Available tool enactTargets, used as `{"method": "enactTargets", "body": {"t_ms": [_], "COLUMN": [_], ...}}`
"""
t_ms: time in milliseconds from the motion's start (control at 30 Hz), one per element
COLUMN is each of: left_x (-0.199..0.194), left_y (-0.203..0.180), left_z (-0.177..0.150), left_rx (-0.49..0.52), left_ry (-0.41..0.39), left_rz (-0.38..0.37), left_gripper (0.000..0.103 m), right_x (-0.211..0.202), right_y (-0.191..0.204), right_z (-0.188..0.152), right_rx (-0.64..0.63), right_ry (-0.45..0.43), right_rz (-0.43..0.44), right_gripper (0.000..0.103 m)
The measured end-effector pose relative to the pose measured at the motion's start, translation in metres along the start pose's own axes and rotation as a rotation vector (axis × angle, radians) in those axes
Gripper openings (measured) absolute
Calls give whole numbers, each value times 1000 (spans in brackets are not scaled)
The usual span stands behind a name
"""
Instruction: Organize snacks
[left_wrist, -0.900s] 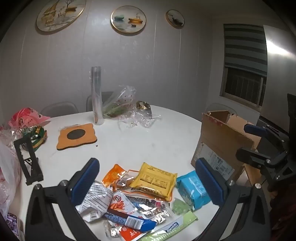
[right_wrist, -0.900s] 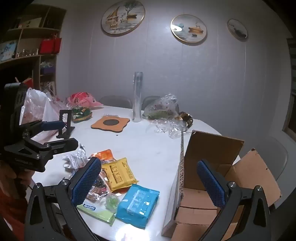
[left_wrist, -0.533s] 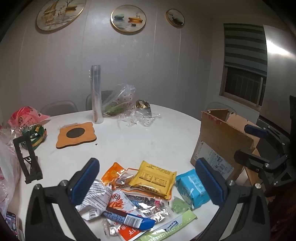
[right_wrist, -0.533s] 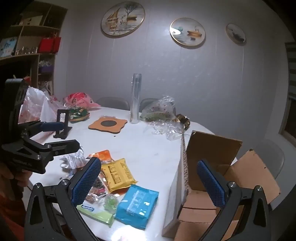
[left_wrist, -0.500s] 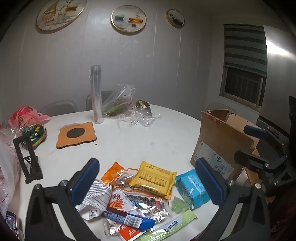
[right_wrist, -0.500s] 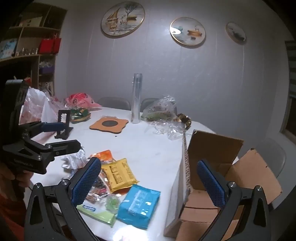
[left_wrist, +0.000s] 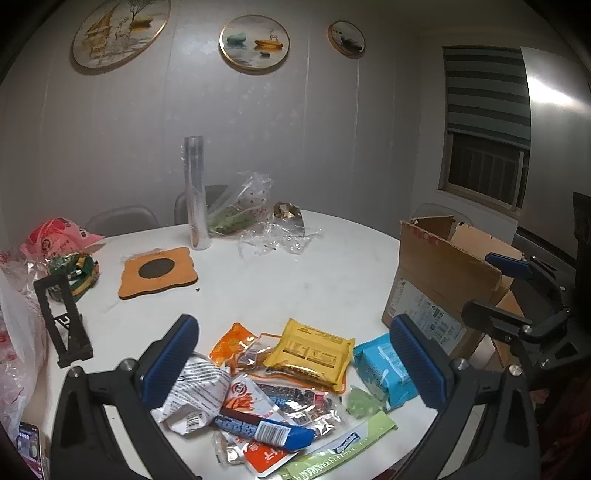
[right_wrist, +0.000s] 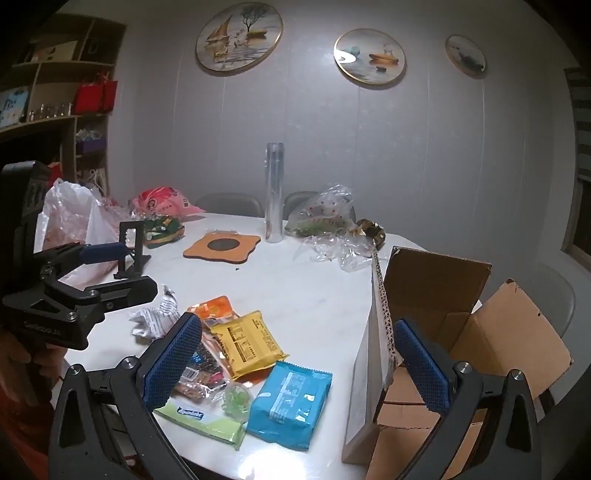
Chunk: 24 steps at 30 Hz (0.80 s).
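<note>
Several snack packets lie in a pile at the near edge of the round white table (left_wrist: 258, 280): a yellow packet (left_wrist: 310, 350) (right_wrist: 245, 345), a light blue packet (left_wrist: 384, 365) (right_wrist: 291, 402), an orange packet (left_wrist: 231, 341), a crumpled white packet (left_wrist: 199, 391), a blue bar (left_wrist: 262, 430) and a green strip (right_wrist: 201, 419). An open cardboard box (left_wrist: 443, 280) (right_wrist: 436, 332) stands at the right edge. My left gripper (left_wrist: 295, 362) is open and empty above the pile. My right gripper (right_wrist: 299, 365) is open and empty between the blue packet and the box.
An orange coaster (left_wrist: 159, 271), a tall clear tube (left_wrist: 195, 195), crinkled clear plastic bags (left_wrist: 258, 221), a black stand (left_wrist: 64, 321) and pink and white bags (left_wrist: 55, 236) sit further back and left. Chairs stand behind the table.
Both grippers have shifted only slightly; the views are almost the same. The snacks and the box have not moved.
</note>
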<state>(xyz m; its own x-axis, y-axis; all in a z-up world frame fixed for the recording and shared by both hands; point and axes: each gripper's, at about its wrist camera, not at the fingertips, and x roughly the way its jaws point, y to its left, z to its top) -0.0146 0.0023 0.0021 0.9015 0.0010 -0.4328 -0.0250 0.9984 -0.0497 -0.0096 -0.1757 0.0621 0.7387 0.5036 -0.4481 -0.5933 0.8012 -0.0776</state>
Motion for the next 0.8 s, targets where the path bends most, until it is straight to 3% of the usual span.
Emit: {"method": "enactTargets", "body": {"t_ms": [800], "left_x": [2], "left_y": [7], "left_z": [-3], "left_rx": [-8], "left_ry": [5], "left_rz": [-10], "left_gripper": [102], "right_x": [0], "right_y": [7], "right_z": [2], "right_rx": [1], "right_ry": [4], "right_rz": [-8], "right_gripper": [103]}}
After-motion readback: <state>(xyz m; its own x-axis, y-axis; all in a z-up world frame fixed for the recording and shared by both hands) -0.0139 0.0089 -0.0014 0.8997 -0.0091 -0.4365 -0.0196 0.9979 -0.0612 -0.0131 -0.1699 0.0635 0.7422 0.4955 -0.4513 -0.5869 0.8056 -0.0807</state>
